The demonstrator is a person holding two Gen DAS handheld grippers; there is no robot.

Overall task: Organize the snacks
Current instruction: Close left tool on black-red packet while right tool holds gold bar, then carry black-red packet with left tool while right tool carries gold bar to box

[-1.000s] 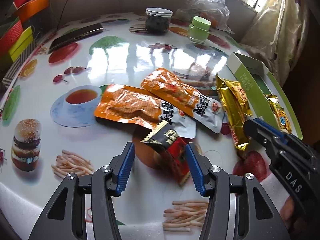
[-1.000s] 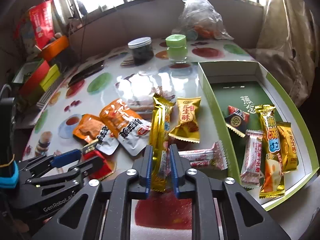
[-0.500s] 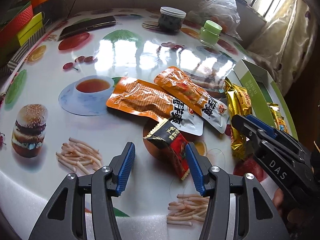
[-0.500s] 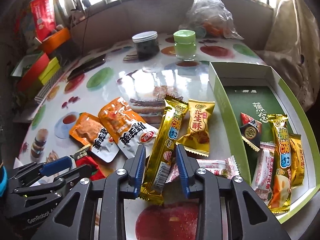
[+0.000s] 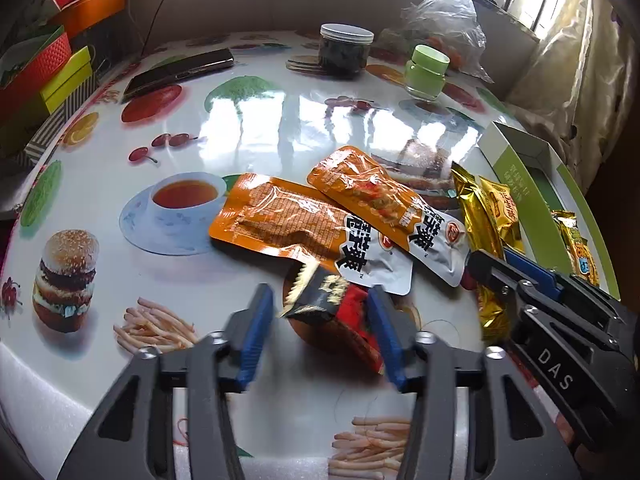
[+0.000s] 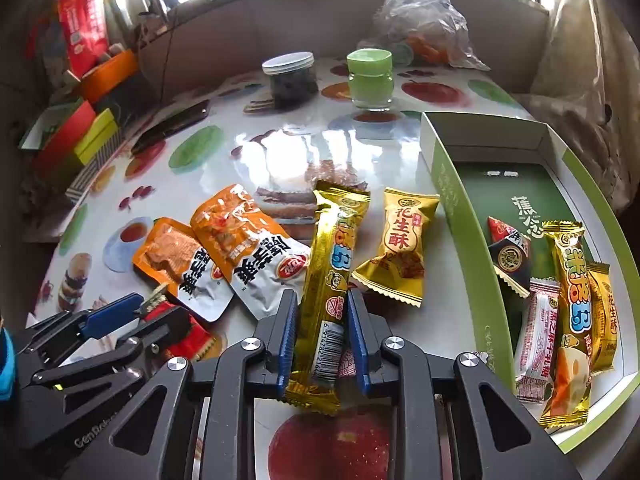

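A red-and-black snack packet [image 5: 340,312] lies on the printed tablecloth between the jaws of my left gripper [image 5: 319,296]. Those jaws are closing: the right pad touches the packet, the left pad stands just off it. My right gripper [image 6: 321,300] straddles the near end of a long gold bar [image 6: 332,248] lying flat, and its jaws are closing with a thin gap on the right. The green box [image 6: 452,196] at the right holds several wrapped snacks. Two orange pouches [image 5: 280,220] [image 5: 372,188] and a gold peanut candy [image 6: 400,248] lie loose.
A dark-filled jar [image 5: 346,52], a green-lidded jar [image 5: 426,74] and a plastic bag [image 5: 444,12] stand at the back. A phone [image 5: 180,70] and coloured boxes [image 5: 40,76] are at the left. A white-and-pink packet [image 6: 346,364] lies under the gold bar.
My left jaws have narrowed around the red-and-black packet. My right jaws let go of the pinched gold bar, widened, then narrowed again; the bar now lies flat.
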